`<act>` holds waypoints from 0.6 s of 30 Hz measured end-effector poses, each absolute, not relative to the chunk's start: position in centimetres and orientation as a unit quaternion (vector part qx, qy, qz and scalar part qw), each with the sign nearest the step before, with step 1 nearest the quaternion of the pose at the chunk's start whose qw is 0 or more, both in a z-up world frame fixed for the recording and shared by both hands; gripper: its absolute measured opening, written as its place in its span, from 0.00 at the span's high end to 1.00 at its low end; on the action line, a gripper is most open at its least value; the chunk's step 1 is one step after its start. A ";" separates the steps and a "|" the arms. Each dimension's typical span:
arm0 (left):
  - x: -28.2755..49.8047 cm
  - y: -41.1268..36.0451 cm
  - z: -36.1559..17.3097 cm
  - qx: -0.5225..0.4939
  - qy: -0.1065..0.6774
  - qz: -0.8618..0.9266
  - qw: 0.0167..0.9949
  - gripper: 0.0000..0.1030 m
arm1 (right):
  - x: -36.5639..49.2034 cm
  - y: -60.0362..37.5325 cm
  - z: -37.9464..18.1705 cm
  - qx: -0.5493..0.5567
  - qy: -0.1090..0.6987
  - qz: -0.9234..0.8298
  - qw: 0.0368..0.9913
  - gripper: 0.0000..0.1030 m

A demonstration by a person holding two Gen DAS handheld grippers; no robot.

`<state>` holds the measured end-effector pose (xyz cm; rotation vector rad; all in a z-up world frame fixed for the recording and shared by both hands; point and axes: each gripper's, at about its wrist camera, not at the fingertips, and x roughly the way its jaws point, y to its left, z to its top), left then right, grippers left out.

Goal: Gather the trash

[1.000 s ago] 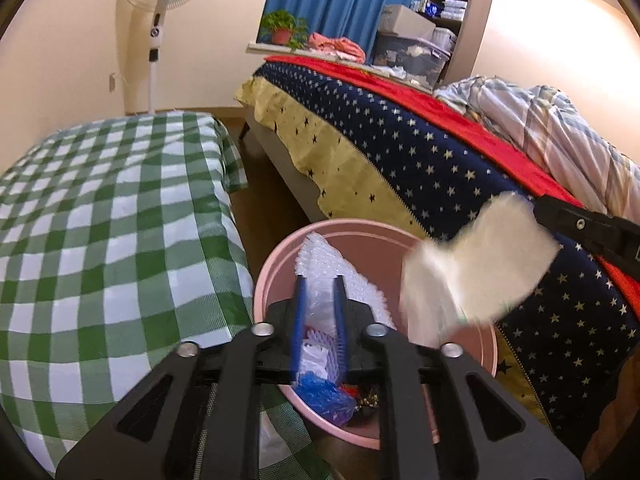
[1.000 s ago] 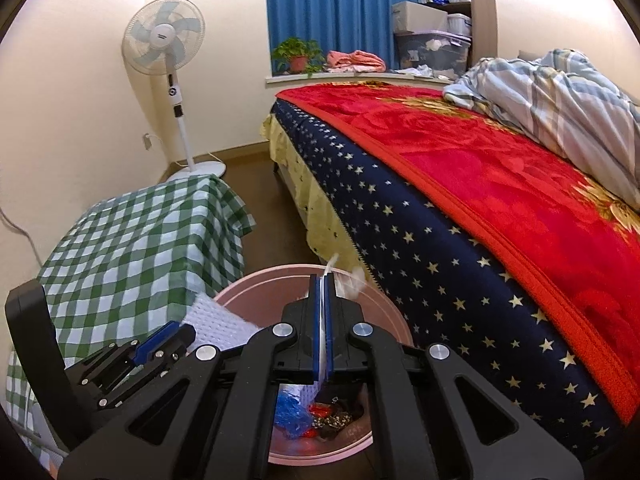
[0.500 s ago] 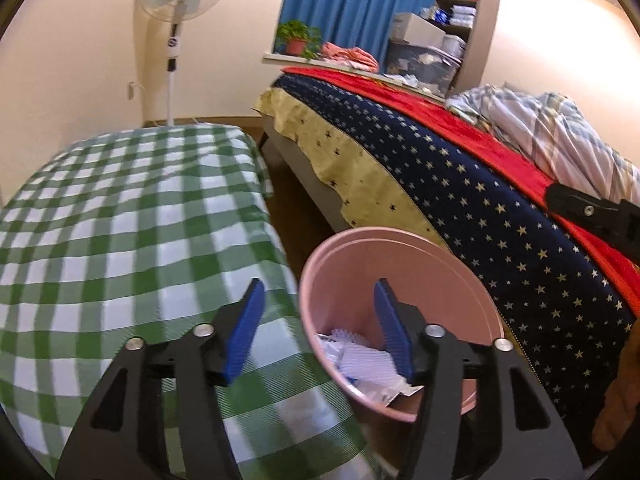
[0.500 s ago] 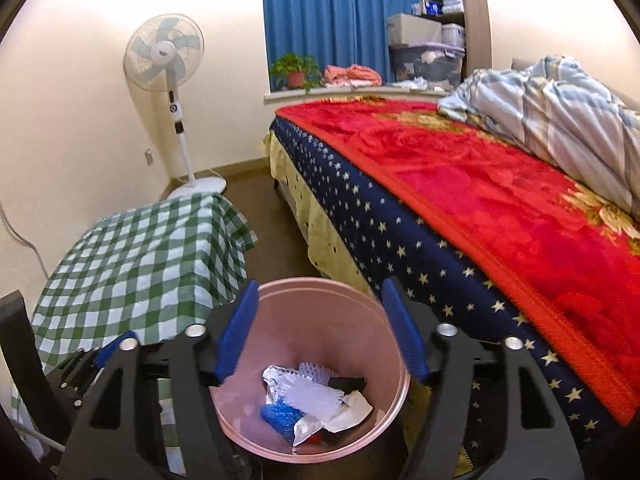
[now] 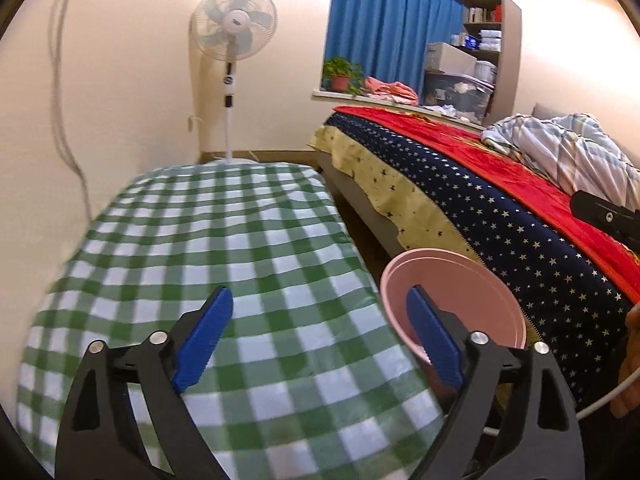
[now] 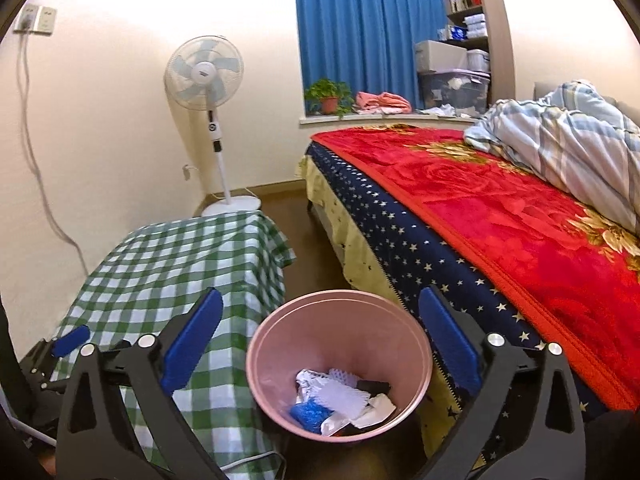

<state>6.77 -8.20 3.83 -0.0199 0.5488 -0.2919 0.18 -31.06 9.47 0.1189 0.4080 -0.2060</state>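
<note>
On the floor between the checked tabletop (image 6: 168,280) and the bed (image 6: 500,216) stood a pink bin (image 6: 339,364) holding crumpled trash (image 6: 340,398). Any further piece would best be carried squarely over the rim before letting go. Both the left tongs (image 5: 320,336) and the right tongs (image 6: 320,340) were spread wide, empty, touching nothing.

Left hand-held gripper (image 5: 318,334) and right hand-held gripper (image 6: 320,334) both gape wide, empty.
</note>
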 end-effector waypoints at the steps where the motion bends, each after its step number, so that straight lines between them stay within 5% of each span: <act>1: 6.2 -7.7 4.1 -0.012 0.269 -0.139 0.953 0.15 | -0.1 -30.8 9.5 0.057 0.201 -0.101 0.973 0.05; 18: -2.4 -4.0 6.5 -0.008 0.241 -0.085 0.967 0.08 | -5.3 -25.7 7.0 0.002 0.230 -0.072 0.970 0.05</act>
